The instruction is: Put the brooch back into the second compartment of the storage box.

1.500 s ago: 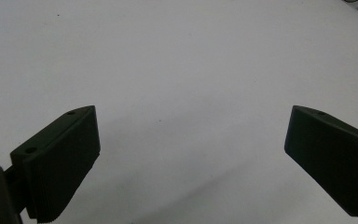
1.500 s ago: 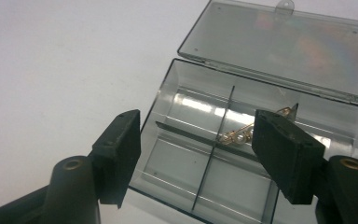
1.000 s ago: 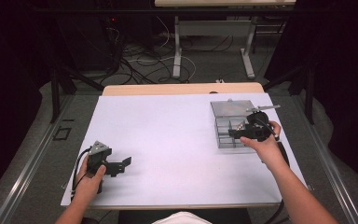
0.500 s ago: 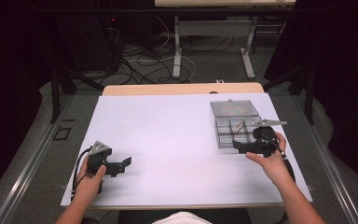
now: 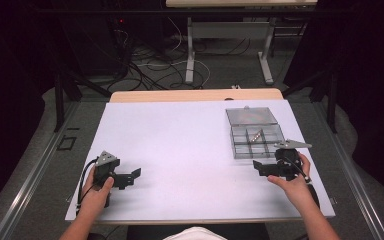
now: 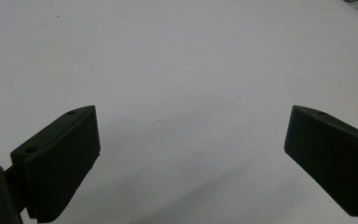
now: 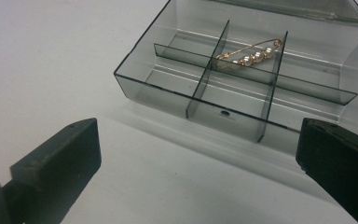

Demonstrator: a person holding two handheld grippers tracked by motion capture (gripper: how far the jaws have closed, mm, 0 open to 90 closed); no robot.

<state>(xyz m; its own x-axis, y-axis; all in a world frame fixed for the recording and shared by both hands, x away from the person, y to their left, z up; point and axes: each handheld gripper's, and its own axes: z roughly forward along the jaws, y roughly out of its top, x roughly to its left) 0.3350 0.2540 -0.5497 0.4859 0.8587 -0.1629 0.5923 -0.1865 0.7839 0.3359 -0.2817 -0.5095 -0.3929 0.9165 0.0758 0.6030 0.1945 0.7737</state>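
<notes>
**Pearl pin lying in the open organiser box**

While the left claw (image 5: 132, 176) is held near the bench's (image 5: 180, 150) front-left corner, its jaws are spread wide over bare white surface and nothing is gripped between them. Toward the right edge, a smoky transparent organiser box (image 5: 256, 140) is set with its lid folded back, thin partitions dividing it into small cells. In a middle cell, a gold-wire pin strung with small pearls (image 7: 251, 56) is seen leaning across a divider. Just in front of the box, the right claw (image 5: 258, 167) is kept apart from it; its jaws have just been opening and are now fully apart, with nothing between them.

The pin is judged light, slender and easily bent, its smooth pearls likely to slip; a gentle hold across the bare wire is advised. The box is judged stiff, glossy, light and brittle, best taken by an outer wall.
</notes>
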